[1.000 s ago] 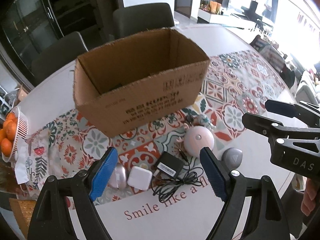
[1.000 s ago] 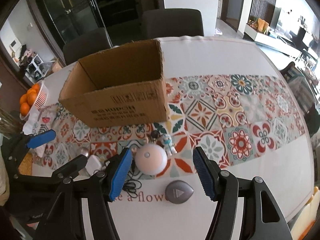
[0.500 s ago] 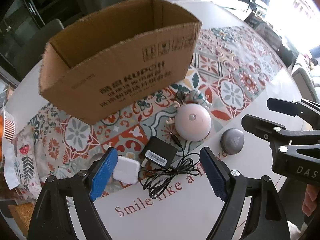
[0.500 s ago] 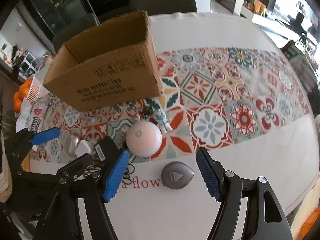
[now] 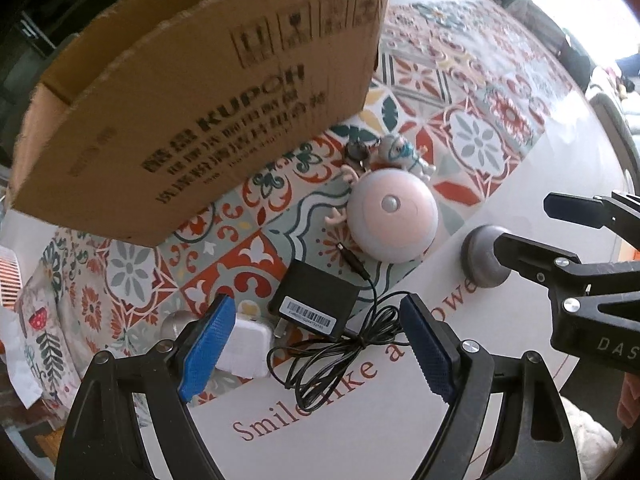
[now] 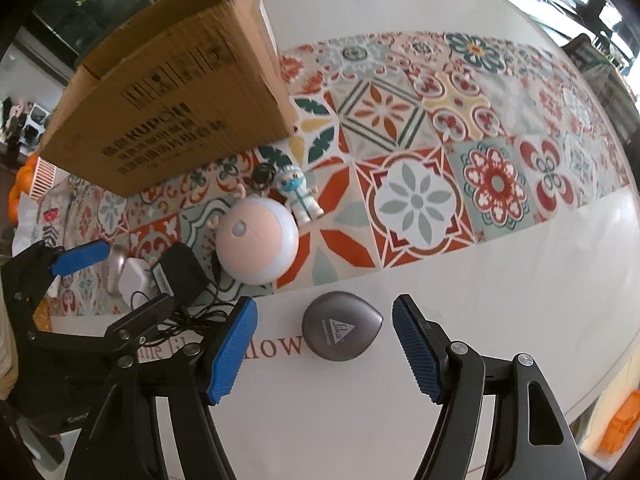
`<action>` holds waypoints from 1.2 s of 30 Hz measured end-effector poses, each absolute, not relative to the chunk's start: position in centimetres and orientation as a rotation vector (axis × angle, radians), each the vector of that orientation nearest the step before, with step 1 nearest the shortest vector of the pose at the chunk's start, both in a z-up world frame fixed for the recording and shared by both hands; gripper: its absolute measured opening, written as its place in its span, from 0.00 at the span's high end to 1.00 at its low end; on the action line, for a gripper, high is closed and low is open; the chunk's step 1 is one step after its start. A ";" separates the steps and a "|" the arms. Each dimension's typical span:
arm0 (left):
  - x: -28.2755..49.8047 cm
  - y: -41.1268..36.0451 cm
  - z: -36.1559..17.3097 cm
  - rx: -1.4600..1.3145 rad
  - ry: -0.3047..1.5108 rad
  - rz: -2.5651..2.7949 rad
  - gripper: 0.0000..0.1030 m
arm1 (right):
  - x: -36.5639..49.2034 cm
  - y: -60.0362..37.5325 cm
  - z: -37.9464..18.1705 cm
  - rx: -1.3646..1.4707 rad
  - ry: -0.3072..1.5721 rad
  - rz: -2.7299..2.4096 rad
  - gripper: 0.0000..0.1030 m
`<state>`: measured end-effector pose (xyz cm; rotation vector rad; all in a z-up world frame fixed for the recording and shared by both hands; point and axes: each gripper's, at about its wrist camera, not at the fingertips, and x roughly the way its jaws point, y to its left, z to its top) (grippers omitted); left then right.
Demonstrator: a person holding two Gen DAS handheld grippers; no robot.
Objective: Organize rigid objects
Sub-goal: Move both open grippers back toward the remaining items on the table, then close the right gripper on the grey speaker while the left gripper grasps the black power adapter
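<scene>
An open cardboard box [image 5: 192, 96] stands on the patterned runner; it also shows in the right wrist view [image 6: 176, 92]. My left gripper [image 5: 316, 344] is open, low over a black power adapter [image 5: 314, 305] with its tangled cable [image 5: 340, 356], a white charger [image 5: 246, 346] by its left finger. My right gripper [image 6: 324, 354] is open, straddling a grey teardrop-shaped case [image 6: 340, 330] on the white table. A pink-and-white round gadget [image 6: 258, 244] and a small masked figurine [image 6: 298, 196] lie behind them.
A small dark round item [image 6: 262, 174] sits by the figurine. A silvery rounded object [image 6: 114, 268] lies left of the white charger. A basket of oranges [image 6: 24, 184] stands at the far left. The round table's edge [image 6: 592, 392] curves close on the right.
Both grippers have dropped lower and closer to the table. The adapter now lies between the left fingers and the grey case between the right fingers. Both stay open.
</scene>
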<state>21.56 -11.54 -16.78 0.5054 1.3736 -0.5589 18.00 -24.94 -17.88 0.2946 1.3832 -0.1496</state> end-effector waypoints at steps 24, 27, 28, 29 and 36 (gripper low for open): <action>21.4 -12.2 -22.0 0.662 1.454 -0.556 0.19 | 18.5 -24.6 -24.1 0.309 1.535 -0.191 0.31; 21.5 -12.0 -23.0 0.665 1.461 -0.557 0.19 | 18.7 -24.5 -24.9 0.310 1.548 -0.190 0.31; 21.6 -12.0 -23.1 0.666 1.462 -0.555 0.20 | 18.8 -24.4 -25.1 0.309 1.549 -0.187 0.31; 21.6 -12.0 -23.2 0.666 1.461 -0.554 0.20 | 19.0 -24.3 -25.3 0.308 1.550 -0.189 0.31; 22.2 -12.4 -24.4 0.642 1.484 -0.558 0.23 | 19.2 -24.4 -25.4 0.296 1.551 -0.197 0.31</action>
